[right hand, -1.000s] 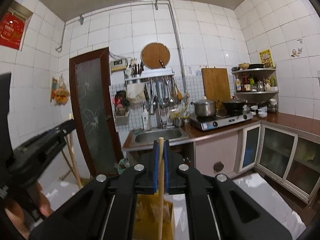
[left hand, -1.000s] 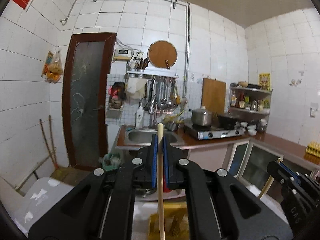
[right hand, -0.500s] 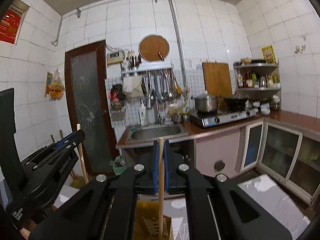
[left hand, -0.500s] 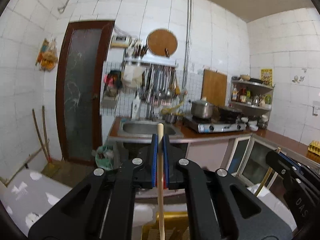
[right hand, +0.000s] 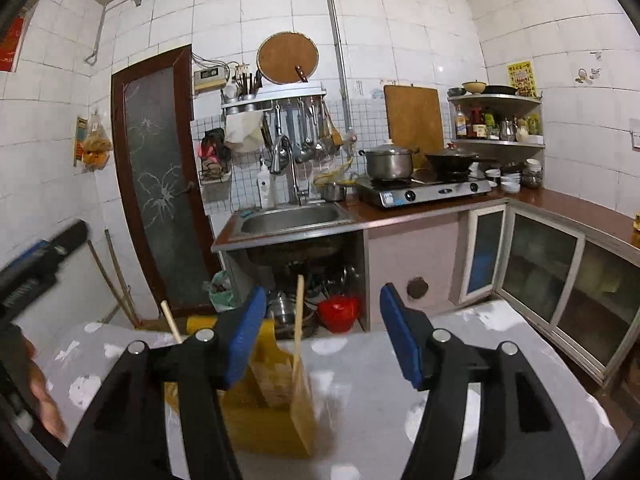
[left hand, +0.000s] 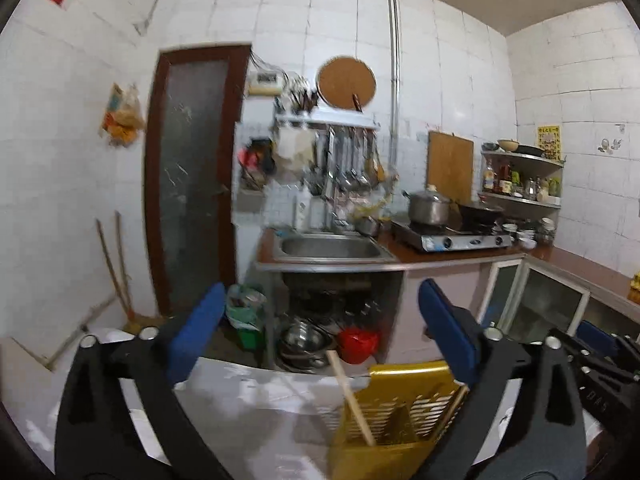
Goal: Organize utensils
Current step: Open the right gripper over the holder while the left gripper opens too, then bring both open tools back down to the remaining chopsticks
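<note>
A yellow slotted utensil holder point(left hand: 404, 408) stands on the white table point(left hand: 256, 412). My left gripper point(left hand: 320, 334) has its jaws opening wide. A wooden chopstick point(left hand: 352, 400) leans free in the holder below them, touching neither pad. In the right wrist view my right gripper point(right hand: 323, 334) hangs over the holder point(right hand: 276, 392), jaws opening. A second chopstick point(right hand: 298, 320) stands upright in the holder between the blue pads point(right hand: 245, 332), clear of both. The left chopstick point(right hand: 172, 324) pokes up further left.
The left gripper point(right hand: 36, 264) and a hand point(right hand: 40, 400) show at the left edge of the right wrist view. Behind the table are a sink point(right hand: 292, 218), a stove with a pot point(right hand: 390, 162), pans and a red bowl point(right hand: 338, 312) under the counter, and glass-door cabinets point(right hand: 560, 272).
Both grippers were shut on a chopstick each. Both have sunk toward the holder and parted their jaws, and the chopsticks now rest in the holder.
</note>
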{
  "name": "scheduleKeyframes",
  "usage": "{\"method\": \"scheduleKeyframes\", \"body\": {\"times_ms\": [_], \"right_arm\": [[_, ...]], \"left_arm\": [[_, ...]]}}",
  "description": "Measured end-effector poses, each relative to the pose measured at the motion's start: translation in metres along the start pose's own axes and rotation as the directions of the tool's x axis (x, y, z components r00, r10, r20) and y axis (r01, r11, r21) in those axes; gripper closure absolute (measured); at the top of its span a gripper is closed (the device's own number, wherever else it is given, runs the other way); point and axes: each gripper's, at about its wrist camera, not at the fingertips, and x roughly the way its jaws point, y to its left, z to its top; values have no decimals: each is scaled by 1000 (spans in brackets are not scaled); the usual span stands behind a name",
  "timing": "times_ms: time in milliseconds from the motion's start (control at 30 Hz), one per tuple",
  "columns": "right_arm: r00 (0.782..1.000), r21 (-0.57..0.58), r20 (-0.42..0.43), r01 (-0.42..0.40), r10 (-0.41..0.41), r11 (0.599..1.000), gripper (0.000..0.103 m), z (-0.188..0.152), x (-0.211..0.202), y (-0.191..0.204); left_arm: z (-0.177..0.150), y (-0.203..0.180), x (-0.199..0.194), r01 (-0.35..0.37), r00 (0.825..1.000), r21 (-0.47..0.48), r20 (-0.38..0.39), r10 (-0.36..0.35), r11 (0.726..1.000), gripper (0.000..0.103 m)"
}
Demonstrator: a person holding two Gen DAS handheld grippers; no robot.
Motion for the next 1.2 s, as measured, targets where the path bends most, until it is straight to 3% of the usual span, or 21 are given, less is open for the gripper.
{"method": "scheduleKeyframes", "body": {"times_ms": [100, 200, 333, 500, 633, 800, 933, 1000, 1067, 1133, 1200], "right_arm": [[999, 3, -33, 4, -4, 1000, 43, -14, -27, -6], [998, -1, -70, 3, -3, 1000, 43, -32, -48, -8], [994, 4, -112, -2, 3, 1000, 42, -57, -67, -7], [983, 3, -183, -2, 2, 1000, 42, -96, -70, -4], [963, 14, -271, 19, -14, 1000, 42, -132, -54, -2], [929, 17, -369, 34, -25, 999, 42, -167, -35, 2], [908, 1, -417, 51, -46, 999, 42, -182, -23, 7], [901, -6, -432, 51, -49, 999, 43, -185, -19, 11], [893, -16, -448, 50, -52, 999, 48, -188, -16, 15], [876, -18, -479, 46, -49, 999, 62, -192, -10, 18], [861, 4, -507, 36, -29, 999, 64, -196, -5, 20]], "left_arm": [[-4, 6, -35, -43, 999, 54, 26, 41, 998, 4], [-16, 14, -59, -25, 999, 82, -35, 28, 996, 4], [-38, 29, -77, 9, 992, 45, -127, -3, 999, 4], [-82, 50, -88, -41, 980, -29, -195, 35, 999, 4], [-120, 53, -77, -44, 949, 0, -314, 42, 999, 4], [-170, 48, -58, -8, 882, 63, -470, 36, 998, 4], [-197, 46, -49, -23, 861, 96, -503, 68, 995, 4], [-205, 48, -43, 1, 845, 77, -533, 40, 997, 4], [-210, 48, -39, 11, 834, 66, -551, 27, 998, 4], [-214, 49, -34, 18, 824, 51, -566, 14, 999, 4], [-217, 47, -32, 20, 813, 40, -582, 7, 999, 4]]}}
